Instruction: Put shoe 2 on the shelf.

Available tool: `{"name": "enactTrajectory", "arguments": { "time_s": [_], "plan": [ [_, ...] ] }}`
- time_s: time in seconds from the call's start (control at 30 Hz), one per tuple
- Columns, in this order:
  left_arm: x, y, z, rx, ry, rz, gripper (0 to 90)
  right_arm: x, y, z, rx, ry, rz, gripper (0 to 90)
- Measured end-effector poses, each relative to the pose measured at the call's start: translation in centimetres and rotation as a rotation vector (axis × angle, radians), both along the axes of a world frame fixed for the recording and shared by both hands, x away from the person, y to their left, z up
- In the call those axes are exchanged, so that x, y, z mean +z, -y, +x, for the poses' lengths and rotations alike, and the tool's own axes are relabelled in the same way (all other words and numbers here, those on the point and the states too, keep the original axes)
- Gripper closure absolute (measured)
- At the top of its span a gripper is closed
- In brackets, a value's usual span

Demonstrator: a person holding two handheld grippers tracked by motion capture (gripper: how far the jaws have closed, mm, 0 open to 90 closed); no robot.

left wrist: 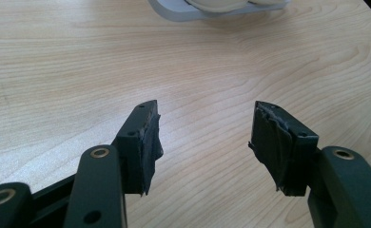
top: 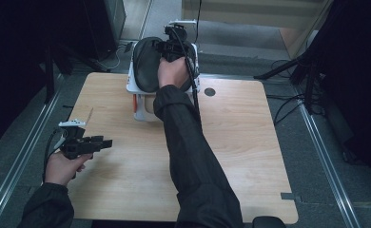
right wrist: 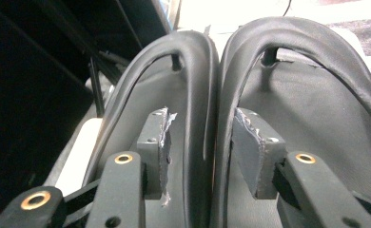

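Observation:
Two black flip-flops lie side by side on top of a white rack (top: 131, 86) at the table's far edge. The left flip-flop (top: 147, 66) (right wrist: 136, 95) shows whole in the high view; the right flip-flop (right wrist: 317, 109) lies partly under my hand. My right gripper (top: 174, 45) (right wrist: 200, 116) hangs over them, open. Its pads straddle the two neighbouring inner straps without pressing on them. My left gripper (top: 108, 142) (left wrist: 205, 111) hovers over the wooden table (top: 240, 133) near its left edge, open, with nothing between its jaws.
A pale object (top: 148, 107) sits on the rack's lower tier, and the rack's base (left wrist: 174, 8) lies ahead of the left gripper. A round hole (top: 209, 91) marks the table right of the rack. Dark stands (top: 293, 66) and cables lie on the floor at right.

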State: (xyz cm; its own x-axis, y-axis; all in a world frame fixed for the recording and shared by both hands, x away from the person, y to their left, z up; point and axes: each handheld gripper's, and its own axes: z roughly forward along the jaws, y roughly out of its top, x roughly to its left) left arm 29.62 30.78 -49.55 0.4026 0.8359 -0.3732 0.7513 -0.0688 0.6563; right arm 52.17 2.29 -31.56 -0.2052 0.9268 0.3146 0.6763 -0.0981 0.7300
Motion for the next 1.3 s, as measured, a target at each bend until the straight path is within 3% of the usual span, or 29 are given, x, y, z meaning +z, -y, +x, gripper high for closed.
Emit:
{"name": "enactTrajectory", "arguments": {
  "time_s": [0.4, 0.53, 0.73, 0.93, 1.13, 1.3],
  "plan": [
    [0.0, 0.3, 0.3, -0.004, -0.004, 0.005, 42.9, 0.8, 1.9, -2.7, 0.088, 0.018, 0.021, 58.6],
    [-0.1, 0.5, 0.5, -0.011, -0.007, 0.014, 42.9, 0.6, 2.9, -3.4, 0.109, 0.010, 0.036, 59.1],
    [-0.1, 0.6, 0.6, -0.010, -0.010, 0.018, 42.8, 0.2, 4.0, -4.7, 0.165, 0.022, -0.002, 59.4],
    [-0.1, 0.7, 0.6, 0.000, -0.006, 0.016, 42.8, -0.6, 5.3, -6.4, 0.217, 0.022, 0.010, 59.7],
    [-0.1, 0.8, 0.6, -0.009, -0.009, 0.021, 42.3, -0.8, 5.7, -8.0, 0.270, 0.043, -0.014, 59.7],
    [-0.1, 0.7, 0.6, -0.010, -0.014, 0.020, 41.5, -1.3, 6.0, -9.4, 0.320, 0.048, -0.002, 60.1]
  ]
}}
